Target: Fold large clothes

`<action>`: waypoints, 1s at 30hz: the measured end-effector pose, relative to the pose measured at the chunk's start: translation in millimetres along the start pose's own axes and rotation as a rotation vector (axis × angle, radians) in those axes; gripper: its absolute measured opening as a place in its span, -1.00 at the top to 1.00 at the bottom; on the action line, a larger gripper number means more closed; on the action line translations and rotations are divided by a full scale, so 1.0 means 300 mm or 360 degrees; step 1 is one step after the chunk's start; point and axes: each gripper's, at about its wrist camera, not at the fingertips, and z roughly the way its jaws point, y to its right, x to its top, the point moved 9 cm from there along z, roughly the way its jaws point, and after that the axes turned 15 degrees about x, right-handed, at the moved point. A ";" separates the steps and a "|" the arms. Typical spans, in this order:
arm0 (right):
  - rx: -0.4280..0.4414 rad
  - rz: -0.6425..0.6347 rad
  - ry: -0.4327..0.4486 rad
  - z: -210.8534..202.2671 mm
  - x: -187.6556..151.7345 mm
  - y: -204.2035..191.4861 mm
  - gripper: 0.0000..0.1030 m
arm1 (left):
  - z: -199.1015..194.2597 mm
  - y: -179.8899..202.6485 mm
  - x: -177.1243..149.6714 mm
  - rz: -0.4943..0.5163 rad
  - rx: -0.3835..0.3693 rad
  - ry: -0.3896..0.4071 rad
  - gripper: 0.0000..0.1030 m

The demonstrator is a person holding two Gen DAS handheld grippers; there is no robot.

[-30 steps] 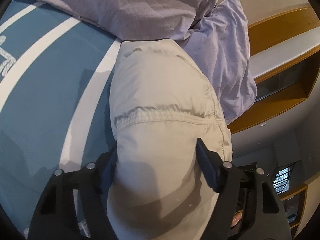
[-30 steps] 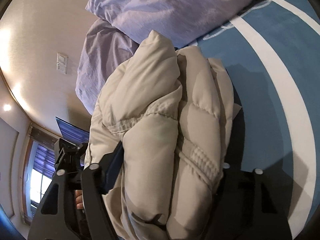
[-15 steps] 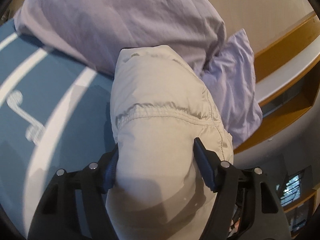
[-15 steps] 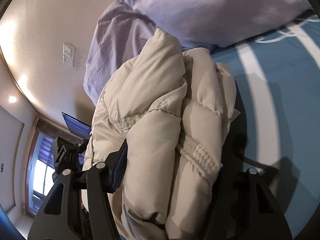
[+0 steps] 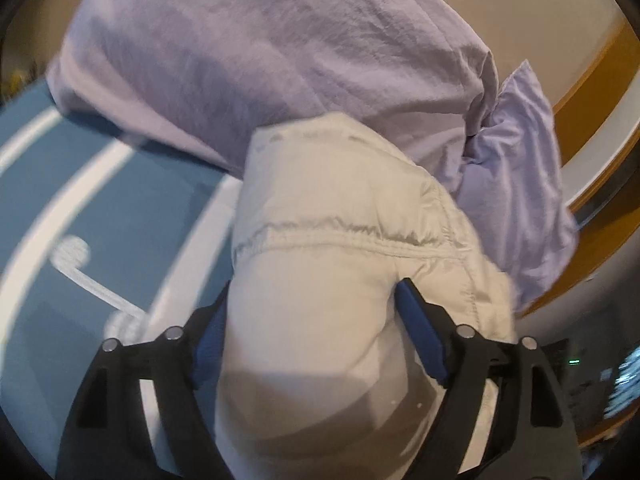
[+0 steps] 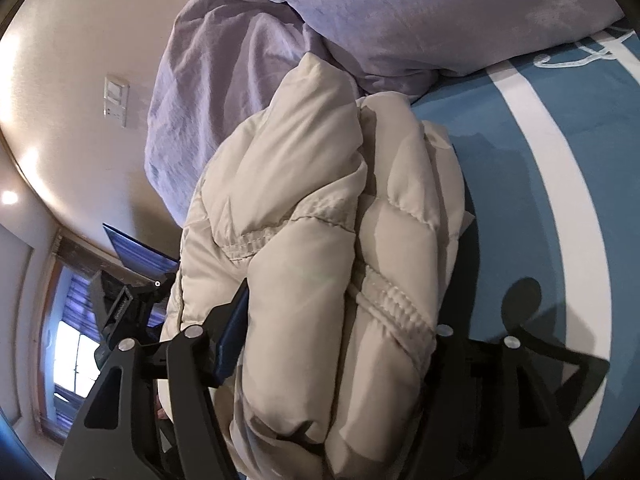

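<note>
Both of my tools are clamped on the puffy beige quilted jacket (image 5: pixel 340 280), which is folded into a thick bundle and held up off the bed. My left tool (image 5: pixel 316 332) pinches one smooth end of it between its blue pads. My right tool (image 6: pixel 340 328) squeezes the layered end, where the stitched seams and elastic hem stack up.

Over the last second the crumpled lilac duvet (image 5: pixel 280 60) has grown much larger in the left view, and the blue bedspread with white stripes (image 5: pixel 120 220) has slid away toward the lower left. So I have been carrying the bundle toward the head of the bed. I judge the folding itself is about finished and this is the move to set the jacket down.

The far edge of the bundle now sits close against the duvet in the left view; I cannot tell whether they touch. The lilac pillow (image 6: pixel 208 80) and beige wall (image 6: pixel 80 20) close off the way ahead. Open room lies on the bedspread to the right in the right view, beside the bundle. That flat stretch looks the safer place to lower it without the layers springing open.
</note>
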 end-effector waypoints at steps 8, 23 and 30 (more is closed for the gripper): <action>-0.0305 -0.0200 0.0051 -0.110 0.009 -0.064 -0.44 | -0.126 0.006 0.019 0.0179 0.0249 0.0245 -0.70; -0.0643 -0.0904 0.0198 -0.050 0.069 -0.321 -0.21 | -0.058 0.136 -0.055 0.0503 0.0356 0.0322 -0.77; -0.0716 -0.0977 0.0254 0.009 0.106 -0.327 -0.12 | -0.029 0.145 -0.084 0.0545 0.0312 0.0308 -0.77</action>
